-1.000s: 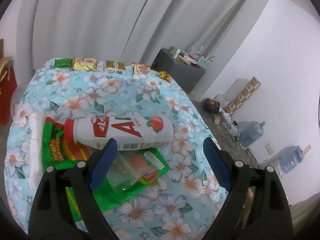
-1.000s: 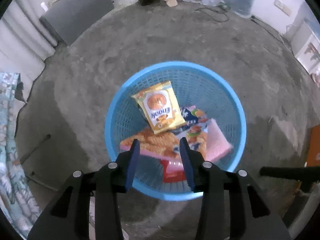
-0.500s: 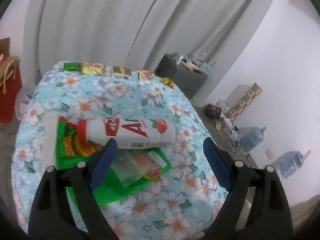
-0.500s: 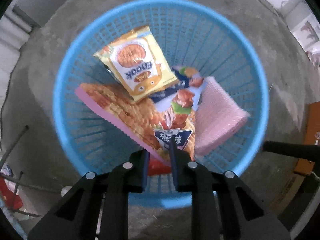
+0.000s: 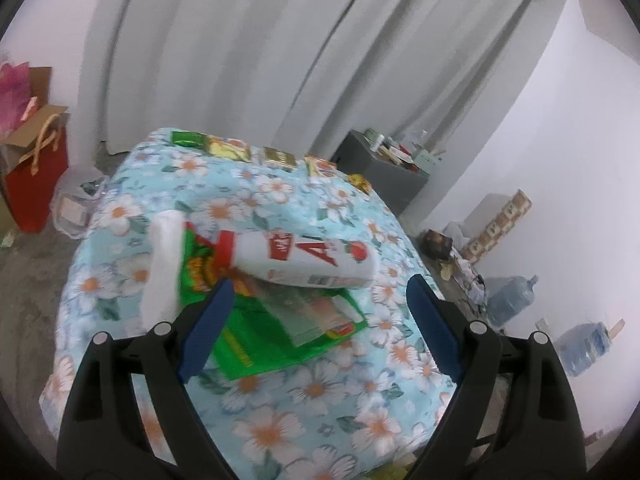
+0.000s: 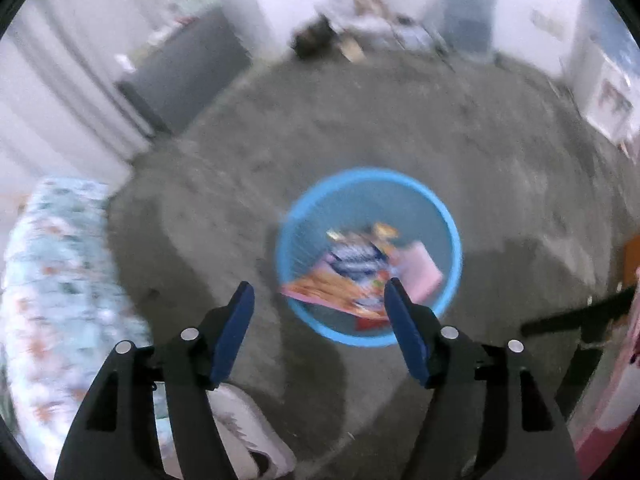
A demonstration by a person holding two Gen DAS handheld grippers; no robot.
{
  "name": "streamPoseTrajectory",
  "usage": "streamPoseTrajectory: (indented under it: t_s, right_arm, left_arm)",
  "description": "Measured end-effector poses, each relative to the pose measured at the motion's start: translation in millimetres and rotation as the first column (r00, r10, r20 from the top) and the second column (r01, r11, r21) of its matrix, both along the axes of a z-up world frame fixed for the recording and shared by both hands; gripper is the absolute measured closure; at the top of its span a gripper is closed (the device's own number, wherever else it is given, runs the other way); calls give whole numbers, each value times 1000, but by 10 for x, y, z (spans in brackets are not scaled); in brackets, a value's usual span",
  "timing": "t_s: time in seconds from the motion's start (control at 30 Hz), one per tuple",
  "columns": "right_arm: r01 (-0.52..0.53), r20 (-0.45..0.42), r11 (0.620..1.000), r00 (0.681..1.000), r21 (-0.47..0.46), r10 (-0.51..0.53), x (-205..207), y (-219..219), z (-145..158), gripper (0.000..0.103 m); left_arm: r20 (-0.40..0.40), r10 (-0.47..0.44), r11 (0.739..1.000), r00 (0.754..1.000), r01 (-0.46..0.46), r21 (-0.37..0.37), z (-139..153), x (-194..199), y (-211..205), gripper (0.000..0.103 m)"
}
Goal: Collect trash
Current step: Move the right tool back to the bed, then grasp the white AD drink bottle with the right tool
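Observation:
In the left wrist view a white bottle with a red cap lies on a green wrapper on the floral tablecloth. A white folded cloth lies at the wrapper's left. My left gripper is open and empty, raised above and short of the bottle. In the blurred right wrist view a blue basket on the floor holds several snack wrappers. My right gripper is open and empty, above the basket's near left side.
Several small packets line the table's far edge. A red gift bag stands left of the table, a grey cabinet and water jugs to the right. The table's corner shows at the left of the right wrist view.
My right gripper opened, let the wrapper drop into the basket, and rose away from it. My left gripper pulled back and up from the table.

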State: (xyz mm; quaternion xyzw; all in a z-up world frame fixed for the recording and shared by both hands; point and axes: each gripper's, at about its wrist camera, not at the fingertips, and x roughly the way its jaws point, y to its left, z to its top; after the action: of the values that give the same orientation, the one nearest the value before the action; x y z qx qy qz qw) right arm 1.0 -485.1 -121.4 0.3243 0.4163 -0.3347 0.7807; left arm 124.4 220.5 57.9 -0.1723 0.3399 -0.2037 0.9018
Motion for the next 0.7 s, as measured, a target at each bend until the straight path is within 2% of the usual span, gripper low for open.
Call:
streamPoseTrajectory:
  t_s: [0.07, 0.17, 0.33, 0.43, 0.53, 0.6, 0.7]
  right_arm:
    - [-47, 54, 998, 997, -51, 50, 68, 205, 292, 31]
    - [-108, 128, 987, 984, -117, 123, 241, 568, 745, 29]
    - [-251, 256, 950, 921, -187, 294, 578, 1235, 1355, 25]
    - [-359, 294, 909, 863, -212, 410, 853, 1717, 1603, 23]
    - [-476, 317, 849, 788, -228, 527, 1143, 2203, 1756, 21]
    - [-564, 301, 789, 730, -243, 614, 1358, 2571, 1796, 20]
    - [-691, 237, 663, 619, -289, 749, 1712, 3147, 1837, 20]
  left_arm:
    - [6, 16, 1000, 1000, -16, 4, -22, -65, 94, 20]
    - [8, 43, 999, 999, -43, 20, -70, -161, 247, 19]
    - [3, 79, 996, 997, -79, 38, -141, -251, 448, 18]
    - [3, 91, 994, 996, -91, 54, -195, -296, 510, 18]
    - [-8, 85, 994, 996, -85, 69, -287, -323, 510, 18]
    - [-19, 76, 994, 997, -74, 78, -364, -341, 489, 18]
    - [-29, 61, 995, 998, -59, 75, -455, -360, 451, 18]
